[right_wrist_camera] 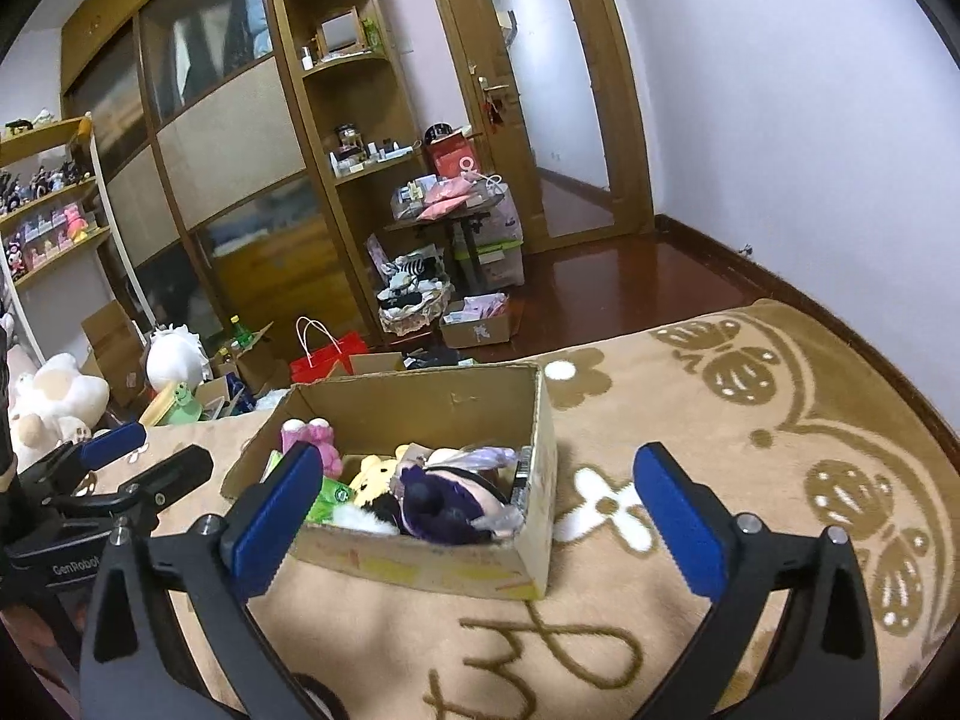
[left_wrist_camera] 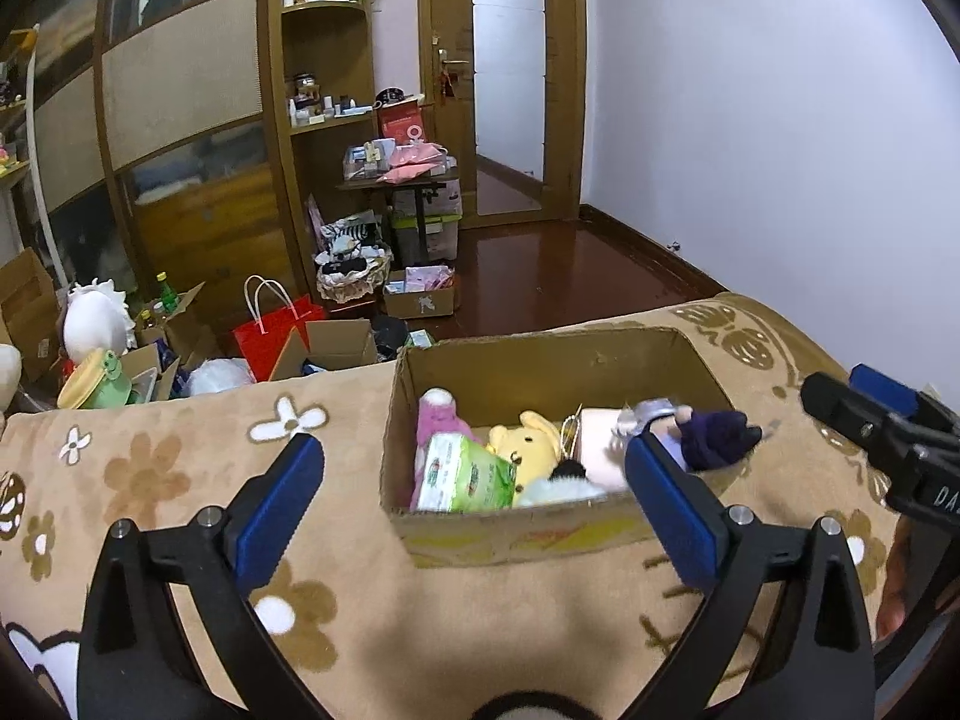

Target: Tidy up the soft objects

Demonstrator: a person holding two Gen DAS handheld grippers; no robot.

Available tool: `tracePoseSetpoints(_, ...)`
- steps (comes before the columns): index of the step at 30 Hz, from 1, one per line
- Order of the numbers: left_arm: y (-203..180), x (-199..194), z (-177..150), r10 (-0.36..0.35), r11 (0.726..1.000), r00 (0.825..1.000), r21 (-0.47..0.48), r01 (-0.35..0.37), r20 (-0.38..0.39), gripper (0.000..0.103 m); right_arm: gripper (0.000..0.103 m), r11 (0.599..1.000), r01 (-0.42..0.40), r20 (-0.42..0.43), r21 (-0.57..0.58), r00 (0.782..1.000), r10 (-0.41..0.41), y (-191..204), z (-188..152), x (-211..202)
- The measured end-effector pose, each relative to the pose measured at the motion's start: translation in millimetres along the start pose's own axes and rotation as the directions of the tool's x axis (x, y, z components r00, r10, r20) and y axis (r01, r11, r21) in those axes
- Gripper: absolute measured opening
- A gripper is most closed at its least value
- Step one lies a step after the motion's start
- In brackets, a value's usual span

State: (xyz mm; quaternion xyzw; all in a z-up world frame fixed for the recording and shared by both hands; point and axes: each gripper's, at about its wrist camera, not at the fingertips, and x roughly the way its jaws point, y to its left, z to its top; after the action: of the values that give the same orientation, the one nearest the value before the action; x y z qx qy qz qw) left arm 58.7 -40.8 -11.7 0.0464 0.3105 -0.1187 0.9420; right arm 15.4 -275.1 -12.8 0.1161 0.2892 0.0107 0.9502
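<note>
A cardboard box sits on the tan flowered blanket and holds soft toys: a pink plush, a yellow bear, a green tissue pack and a purple-haired doll. My left gripper is open and empty, just short of the box's near wall. My right gripper is open and empty, in front of the box; the purple doll lies at the box's near right. The right gripper also shows at the right edge of the left wrist view.
Beyond the bed lie a red bag, open cardboard boxes, a white plush and a frog toy on the floor. A wooden wardrobe, a cluttered small table and a door stand behind.
</note>
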Motion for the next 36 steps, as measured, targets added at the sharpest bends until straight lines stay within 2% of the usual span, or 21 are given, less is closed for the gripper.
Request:
tracePoseSetpoints(14,-4,-58,-23,0.048,0.998,0.996,0.036,-0.05,0.071,0.1,0.103,0.998,0.029,0.025,-0.054,0.999,-0.027,12,-17,-53)
tracePoseSetpoints(23,-4,-63,-25,0.057,0.997,0.994,0.039,-0.061,0.093,0.1,0.103,0.996,0.066,0.051,-0.052,0.997,-0.063,8,-28,-68)
tracePoseSetpoints(36,-7,-64,-26,0.046,0.997,0.995,0.051,-0.05,0.094,0.1,0.103,0.995,0.083,0.036,-0.047,0.996,-0.082,3,-29,-68)
